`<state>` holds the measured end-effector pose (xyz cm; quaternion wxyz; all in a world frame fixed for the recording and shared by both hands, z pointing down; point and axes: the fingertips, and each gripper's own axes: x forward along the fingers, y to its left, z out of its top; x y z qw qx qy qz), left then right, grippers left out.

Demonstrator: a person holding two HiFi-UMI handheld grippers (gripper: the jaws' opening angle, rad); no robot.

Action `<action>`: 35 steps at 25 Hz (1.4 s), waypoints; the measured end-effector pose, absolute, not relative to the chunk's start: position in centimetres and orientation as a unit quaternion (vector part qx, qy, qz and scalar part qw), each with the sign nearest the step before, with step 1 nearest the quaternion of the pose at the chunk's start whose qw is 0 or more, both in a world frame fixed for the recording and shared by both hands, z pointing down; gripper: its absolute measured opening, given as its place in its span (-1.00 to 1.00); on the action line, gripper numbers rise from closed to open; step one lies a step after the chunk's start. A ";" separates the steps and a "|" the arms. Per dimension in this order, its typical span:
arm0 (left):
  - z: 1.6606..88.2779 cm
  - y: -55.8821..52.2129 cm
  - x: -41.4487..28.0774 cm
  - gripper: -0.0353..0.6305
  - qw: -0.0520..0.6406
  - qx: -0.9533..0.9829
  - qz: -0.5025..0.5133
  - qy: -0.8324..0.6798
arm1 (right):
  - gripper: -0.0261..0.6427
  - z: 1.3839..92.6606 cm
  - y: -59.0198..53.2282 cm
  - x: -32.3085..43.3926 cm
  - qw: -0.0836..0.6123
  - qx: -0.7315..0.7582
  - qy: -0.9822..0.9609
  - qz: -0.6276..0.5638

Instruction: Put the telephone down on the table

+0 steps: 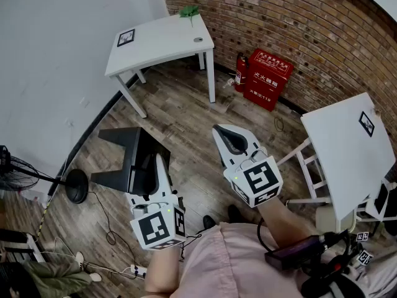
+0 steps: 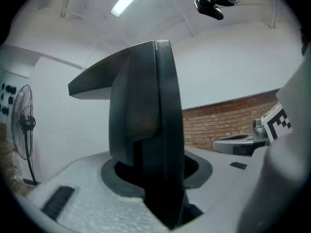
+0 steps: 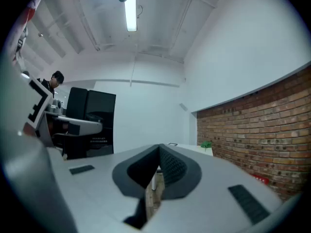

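Observation:
The telephone (image 1: 127,157) is a black, angular set held in the air over the wooden floor, left of centre in the head view. My left gripper (image 1: 152,166) is shut on it, and in the left gripper view the black body (image 2: 146,120) stands upright between the jaws and fills the middle. My right gripper (image 1: 227,136) hangs to the right of it, shut and empty; its ribbed pads (image 3: 170,166) meet with nothing between them. From the right gripper view the telephone (image 3: 90,125) shows at the left. The white table (image 1: 161,42) stands farther off.
A second white table (image 1: 347,148) is at the right. A red fire box (image 1: 268,78) and an extinguisher (image 1: 240,72) stand by the brick wall. A fan (image 1: 12,166), a round black base (image 1: 77,185) and cables (image 1: 111,238) lie at the left.

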<state>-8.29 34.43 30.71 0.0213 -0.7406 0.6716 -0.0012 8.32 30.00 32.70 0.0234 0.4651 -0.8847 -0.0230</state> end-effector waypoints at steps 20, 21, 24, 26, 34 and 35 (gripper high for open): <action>32.5 33.5 -3.8 -0.38 0.028 -0.886 -0.071 0.457 | -0.50 30.2 31.0 6.5 -0.038 0.375 -0.926 0.004; 32.4 33.6 -3.5 -0.38 0.022 -0.902 -0.068 0.427 | -0.39 29.7 31.4 5.9 -0.045 0.350 -0.935 0.006; 31.3 34.6 -3.0 -0.38 0.015 -0.938 -0.052 0.342 | -0.13 27.8 32.9 3.8 -0.072 0.260 -0.962 0.025; 30.7 35.4 -2.8 -0.38 0.019 -0.954 -0.048 0.296 | -0.06 26.6 34.0 2.3 -0.083 0.199 -0.976 0.038; 30.2 37.8 -3.7 -0.38 0.007 -0.977 -0.017 0.213 | 0.02 26.4 36.3 -3.1 -0.066 0.080 -0.994 0.044; 30.4 38.0 -3.7 -0.38 0.009 -0.978 -0.019 0.206 | 0.02 26.5 36.6 -3.6 -0.067 0.067 -0.994 0.050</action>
